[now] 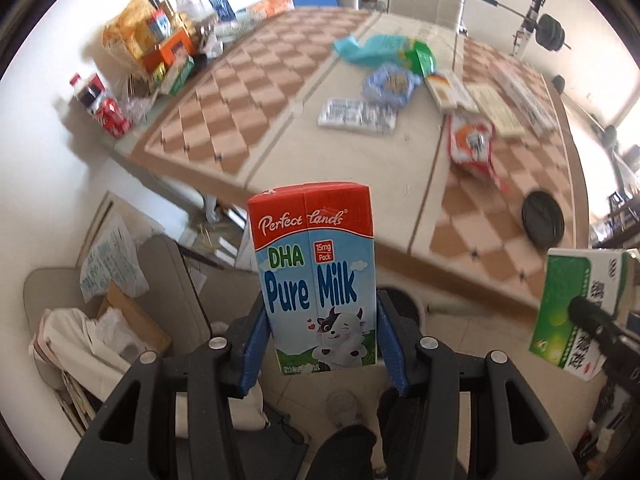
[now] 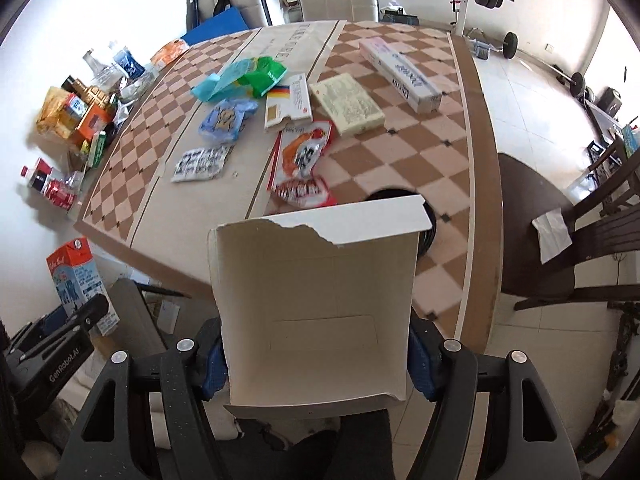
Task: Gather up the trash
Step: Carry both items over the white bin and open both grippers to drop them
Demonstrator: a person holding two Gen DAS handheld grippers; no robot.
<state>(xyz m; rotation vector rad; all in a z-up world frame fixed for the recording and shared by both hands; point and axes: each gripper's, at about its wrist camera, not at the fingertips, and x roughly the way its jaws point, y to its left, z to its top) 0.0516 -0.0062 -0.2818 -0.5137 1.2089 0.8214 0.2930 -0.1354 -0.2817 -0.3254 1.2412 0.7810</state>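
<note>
My left gripper (image 1: pixel 320 344) is shut on a red and blue Pure Milk carton (image 1: pixel 316 276) and holds it upright in the air off the near edge of the table (image 1: pixel 280 92). My right gripper (image 2: pixel 316 360) is shut on a torn white cardboard box (image 2: pixel 316 304), seen from its plain inner side; in the left wrist view the same box shows its green printed face (image 1: pixel 576 312). The milk carton also shows at the left of the right wrist view (image 2: pixel 78 280). Loose wrappers, packets and flat boxes (image 2: pixel 300 152) lie on the checkered tabletop.
A pile of boxes, bags and bottles (image 1: pixel 152 48) sits on the table's far left corner, with red cans (image 1: pixel 112 116) near it. A black round lid (image 1: pixel 542 218) lies near the table's front edge. A dark wooden chair (image 2: pixel 580 248) stands right; a cluttered chair (image 1: pixel 100 320) left.
</note>
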